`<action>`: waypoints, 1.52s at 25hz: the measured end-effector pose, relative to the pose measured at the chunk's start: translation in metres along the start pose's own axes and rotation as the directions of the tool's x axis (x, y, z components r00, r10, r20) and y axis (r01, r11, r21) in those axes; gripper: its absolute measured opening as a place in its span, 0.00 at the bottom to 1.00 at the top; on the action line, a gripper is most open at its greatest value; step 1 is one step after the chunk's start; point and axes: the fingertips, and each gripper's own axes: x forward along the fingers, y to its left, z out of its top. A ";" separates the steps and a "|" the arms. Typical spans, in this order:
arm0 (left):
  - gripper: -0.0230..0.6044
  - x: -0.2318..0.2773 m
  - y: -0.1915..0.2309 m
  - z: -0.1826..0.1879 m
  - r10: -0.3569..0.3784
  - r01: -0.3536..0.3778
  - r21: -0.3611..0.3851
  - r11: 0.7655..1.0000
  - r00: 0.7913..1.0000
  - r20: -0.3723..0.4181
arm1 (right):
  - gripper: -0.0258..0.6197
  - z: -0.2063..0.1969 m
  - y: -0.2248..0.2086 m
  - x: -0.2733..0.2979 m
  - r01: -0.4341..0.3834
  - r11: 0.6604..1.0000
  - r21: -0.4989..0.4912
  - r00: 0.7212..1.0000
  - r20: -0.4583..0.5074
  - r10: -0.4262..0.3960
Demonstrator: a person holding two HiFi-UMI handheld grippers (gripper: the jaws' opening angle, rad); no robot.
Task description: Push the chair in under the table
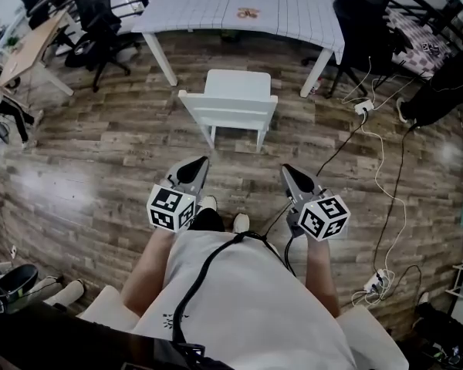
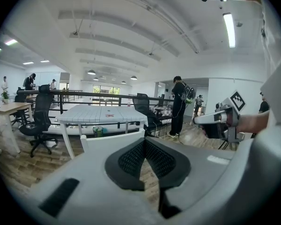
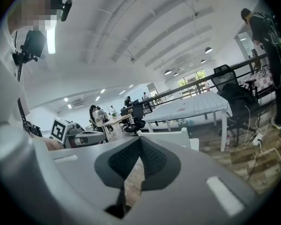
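The plank floor [image 1: 100,153] is the first worry. Its seams could catch a chair foot, so a shove given high on the backrest may tip the chair rather than slide it.

The white surface [image 1: 193,6] stands at the far side. Its two near legs [image 1: 160,60] look spread only somewhat wider than the seat.

The white chair [image 1: 233,99] stands on the floor near that surface, fully out from under it. Its backrest faces the person and sits roughly centred between the legs. An off-centre push would likely swing it, and a corner could knock a leg instead of passing between them.

The cables [image 1: 382,183] trail over the floor at the right, with a power strip [image 1: 363,108] not far from the right leg. A skewed chair, or the person's step forward, might snag them.

The left tongs [image 1: 201,163] and right tongs [image 1: 287,169] are both clenched with nothing between them. They point toward the backrest and are apart from it. Closed tips make a narrow contact, so they may slip off the backrest's top edge if pressed unevenly. If one side meets the chair first, it would probably twist it.
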 end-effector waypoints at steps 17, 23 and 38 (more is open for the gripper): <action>0.05 0.036 0.051 0.009 -0.024 0.024 0.005 1.000 1.000 -0.017 | 0.05 0.019 -0.014 0.056 0.019 1.000 -0.013 1.000 -0.017 -0.019; 0.05 0.065 0.088 0.026 -0.054 0.054 0.007 0.999 0.998 -0.023 | 0.05 0.043 -0.026 0.098 0.031 0.999 -0.012 1.000 -0.004 -0.031; 0.05 0.122 0.165 0.065 -0.174 0.176 0.056 0.983 0.984 -0.038 | 0.05 0.077 -0.036 0.182 0.112 0.994 -0.011 0.994 -0.004 -0.112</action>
